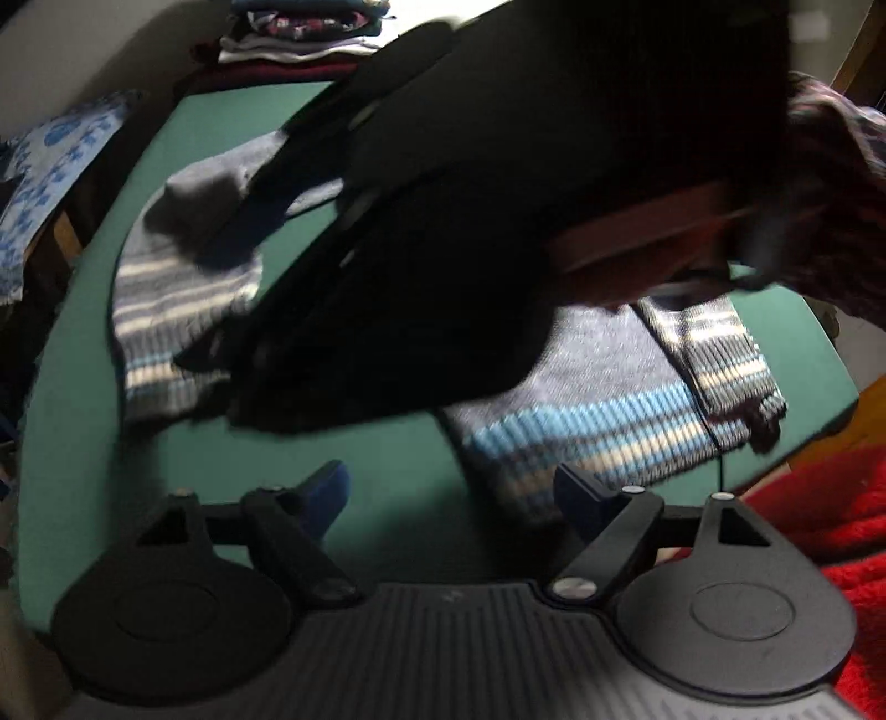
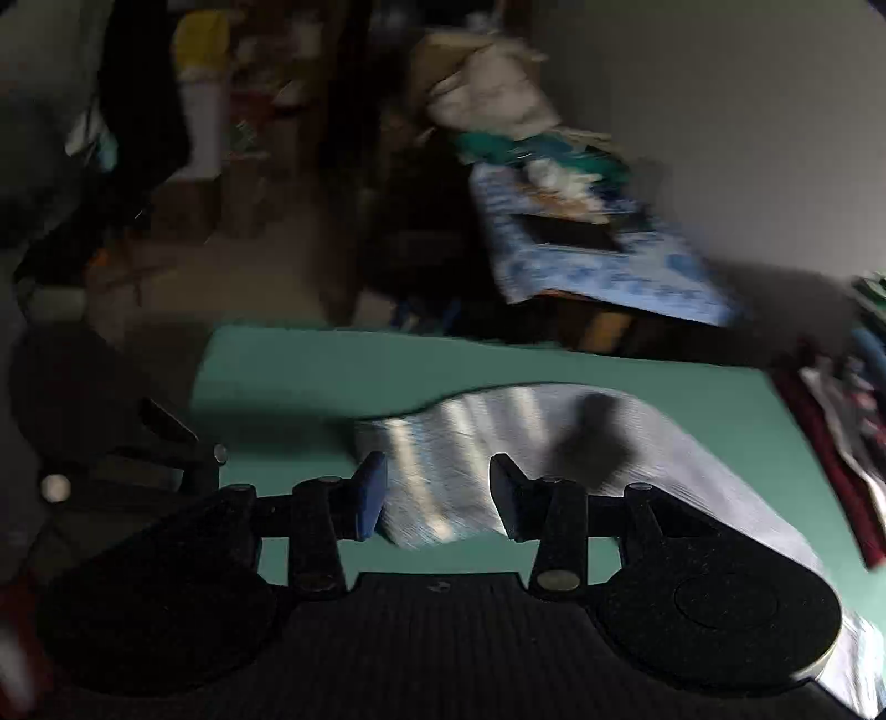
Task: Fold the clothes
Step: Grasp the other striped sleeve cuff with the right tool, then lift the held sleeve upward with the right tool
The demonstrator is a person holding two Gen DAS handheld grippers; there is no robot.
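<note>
sweater (image 1: 581,387) — grey knit, blue and white stripes, spread flat on green table (image 1: 387,459) | left gripper (image 1: 451,498) wide open, empty | right gripper (image 2: 437,493) open, empty — above a sleeve (image 2: 498,437)

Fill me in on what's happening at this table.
A person is folding laundry with a handheld gripper in each hand. A grey striped sweater lies spread on the green table. The left gripper is open and empty above the table by the sweater's hem. The right gripper is also open, hovering over one striped end of the sweater without gripping it. A stack of folded clothes sits at the table's far edge. Nothing is held at this moment.
</note>
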